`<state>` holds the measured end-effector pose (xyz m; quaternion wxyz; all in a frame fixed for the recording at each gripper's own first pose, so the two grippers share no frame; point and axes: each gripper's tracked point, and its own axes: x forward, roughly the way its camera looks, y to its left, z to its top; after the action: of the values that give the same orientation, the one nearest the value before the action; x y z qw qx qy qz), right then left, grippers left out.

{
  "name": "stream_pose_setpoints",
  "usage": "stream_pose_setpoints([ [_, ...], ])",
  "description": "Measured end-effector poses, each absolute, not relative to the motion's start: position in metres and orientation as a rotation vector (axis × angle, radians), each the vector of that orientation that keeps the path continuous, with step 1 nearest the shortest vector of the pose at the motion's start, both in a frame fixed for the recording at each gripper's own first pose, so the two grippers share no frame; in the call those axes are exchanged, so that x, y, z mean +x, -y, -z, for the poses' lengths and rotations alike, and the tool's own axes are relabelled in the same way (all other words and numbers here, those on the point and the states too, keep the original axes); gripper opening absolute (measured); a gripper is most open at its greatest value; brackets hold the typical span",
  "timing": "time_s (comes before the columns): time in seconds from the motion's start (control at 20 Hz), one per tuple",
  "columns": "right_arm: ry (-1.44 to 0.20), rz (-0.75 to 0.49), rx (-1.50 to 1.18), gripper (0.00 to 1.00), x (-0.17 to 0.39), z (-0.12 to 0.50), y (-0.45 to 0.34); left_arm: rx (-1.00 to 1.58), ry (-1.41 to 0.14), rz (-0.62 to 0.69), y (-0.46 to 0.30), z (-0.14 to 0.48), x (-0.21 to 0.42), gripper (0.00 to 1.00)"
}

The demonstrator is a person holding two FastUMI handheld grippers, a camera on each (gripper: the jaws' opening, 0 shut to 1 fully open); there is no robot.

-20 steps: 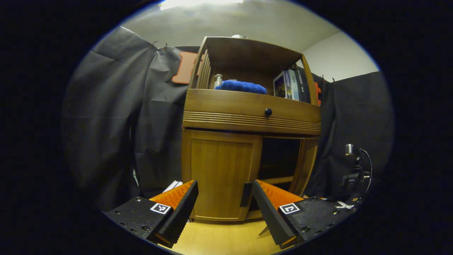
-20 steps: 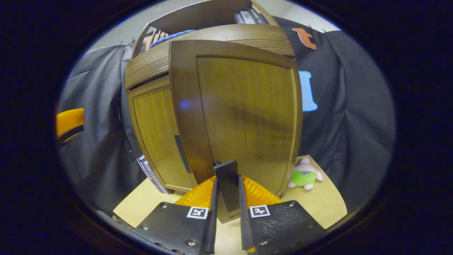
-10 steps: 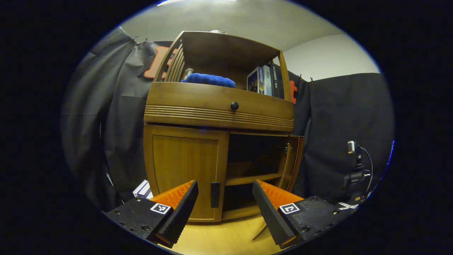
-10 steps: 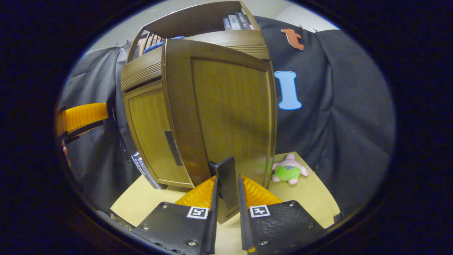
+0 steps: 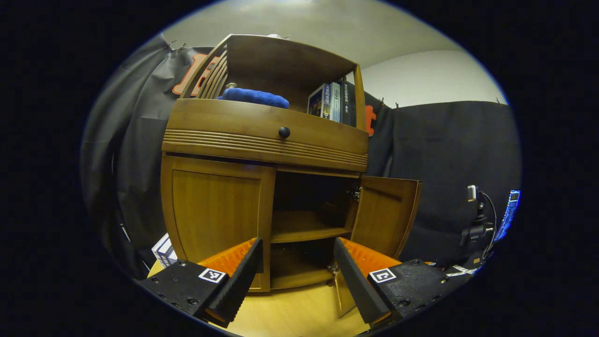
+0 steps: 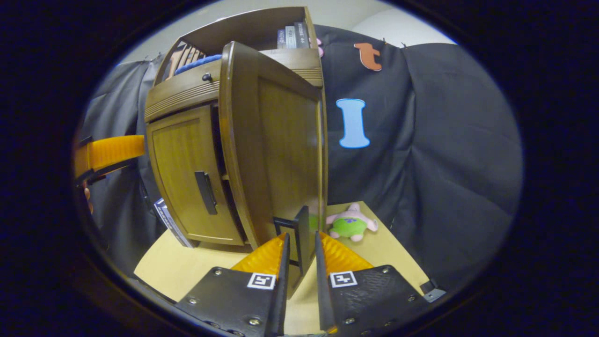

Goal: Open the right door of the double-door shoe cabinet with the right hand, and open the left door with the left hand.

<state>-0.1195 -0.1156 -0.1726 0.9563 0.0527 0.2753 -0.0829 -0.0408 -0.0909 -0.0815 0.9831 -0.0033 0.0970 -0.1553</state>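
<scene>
Right gripper view: right gripper (image 6: pixel 299 274) clamps right door handle (image 6: pixel 301 238); left gripper (image 5: pixel 295 276) spread.

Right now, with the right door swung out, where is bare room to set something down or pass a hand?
Free: inside the wooden shoe cabinet, its middle shelf and the bay below; the tan tabletop in front of the shut left door. Crowded: the top shelf with the blue cloth and books; beside the open right door, the pink-and-green plush toy.

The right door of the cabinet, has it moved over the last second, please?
Yes. The right door has swung further outward from the cabinet frame, exposing the shelves.
</scene>
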Motion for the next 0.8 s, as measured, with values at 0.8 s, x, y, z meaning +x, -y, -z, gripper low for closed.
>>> stream_pose_setpoints([
  [0.8, -0.548, 0.348, 0.107, 0.22, -0.161, 0.169, 0.194, -0.041, -0.239, 0.325, 0.105, 0.099, -0.040, 0.96],
])
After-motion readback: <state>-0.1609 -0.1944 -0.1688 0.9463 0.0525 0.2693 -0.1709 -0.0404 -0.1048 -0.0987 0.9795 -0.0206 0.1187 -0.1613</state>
